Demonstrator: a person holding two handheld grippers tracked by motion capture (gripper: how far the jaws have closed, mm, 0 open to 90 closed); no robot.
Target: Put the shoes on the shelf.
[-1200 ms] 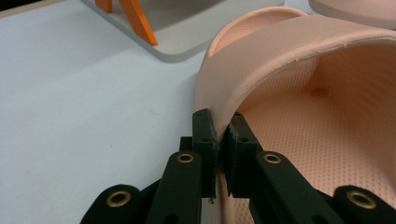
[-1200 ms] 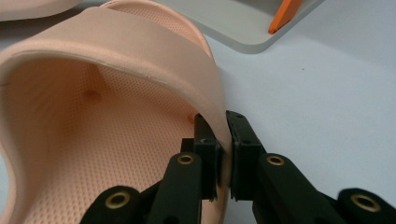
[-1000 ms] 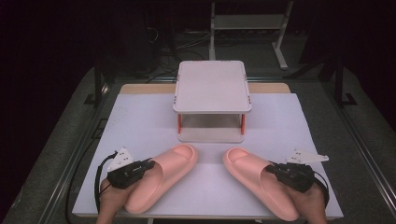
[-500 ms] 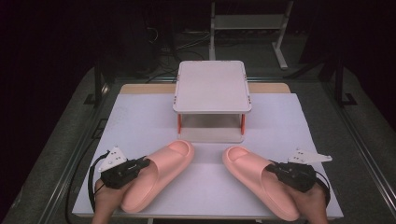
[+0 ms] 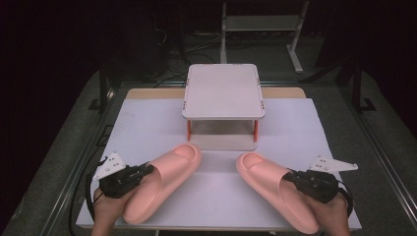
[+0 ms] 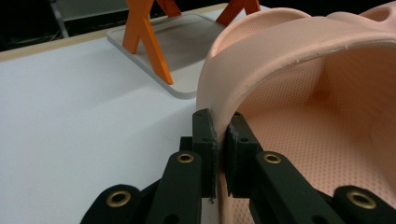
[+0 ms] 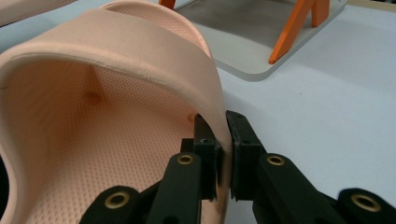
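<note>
I've got the left gripper (image 5: 143, 172) clamped on the side wall of the left slipper (image 5: 164, 184), jaws nearly closed w/ just the pink edge pinched between them, one jaw inside the shoe and one outside. Right gripper (image 5: 291, 177) has the same bite on the outer wall of the right slipper (image 5: 275, 194), close to fully closed on the rim. Both slippers lie on the white tabletop (image 5: 147, 128) near my edge, toes pointing inward toward the small white rack (image 5: 223, 91) w/ orange legs, well apart from each other.
</note>
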